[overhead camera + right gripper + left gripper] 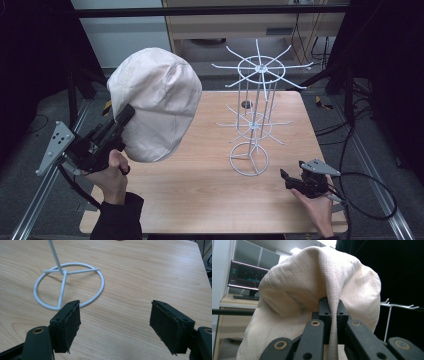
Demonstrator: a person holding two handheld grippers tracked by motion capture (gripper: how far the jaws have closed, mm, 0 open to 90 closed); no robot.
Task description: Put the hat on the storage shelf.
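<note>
Your left gripper (126, 114) fingers clamp cap (155, 100) aloft; hanging on rack (255, 120) remains; right gripper (286, 179) fingers spread, empty

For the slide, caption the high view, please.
Left gripper holds a cream fabric cap aloft beside the white wire hanger stand; right gripper rests open on the wooden table.

No words, labels, brands or numbers can be read anywhere. The monitor (245, 275), seen left of the cap (317, 305) in the left gripper view, shows faint coloured lines and marks, too small and blurred to make out as text. The cap's cloth is plain, with no printed sign on the side that shows.
</note>
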